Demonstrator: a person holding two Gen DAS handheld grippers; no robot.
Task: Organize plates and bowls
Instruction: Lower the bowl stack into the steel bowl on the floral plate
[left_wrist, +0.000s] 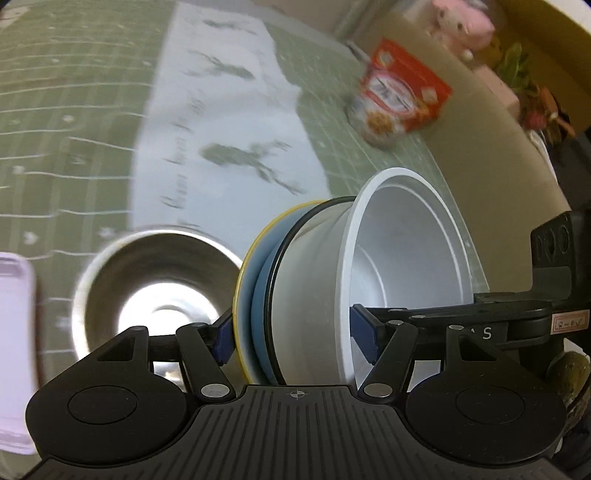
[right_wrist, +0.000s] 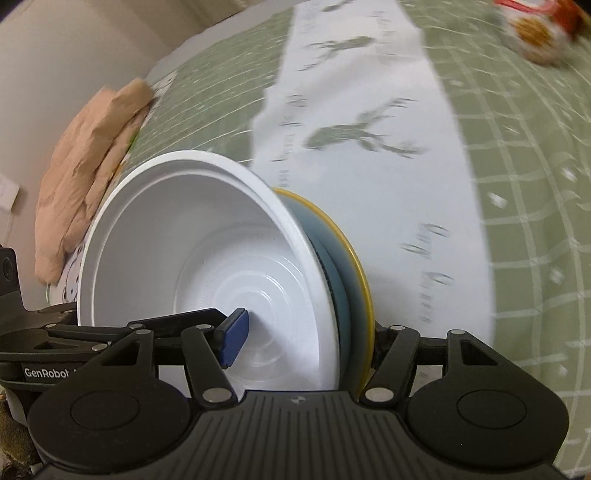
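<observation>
A stack is held in the air between both grippers: a white bowl (left_wrist: 406, 266) on a blue plate (left_wrist: 260, 291) with a yellow rim. My left gripper (left_wrist: 295, 336) is shut on the stack, one blue pad under the plate, the other inside the bowl. My right gripper (right_wrist: 303, 339) grips the same white bowl (right_wrist: 207, 266) and blue plate (right_wrist: 347, 273) from the opposite side, one pad inside the bowl, the other hidden behind the plate. A steel bowl (left_wrist: 159, 288) sits on the table to the left of the stack.
A green checked tablecloth (left_wrist: 55, 110) with a white runner (right_wrist: 369, 184) covers the table. A red snack packet (left_wrist: 399, 96) lies far right, a pink object (left_wrist: 14, 354) at the left edge, a crumpled brown paper bag (right_wrist: 88, 155) by the wall.
</observation>
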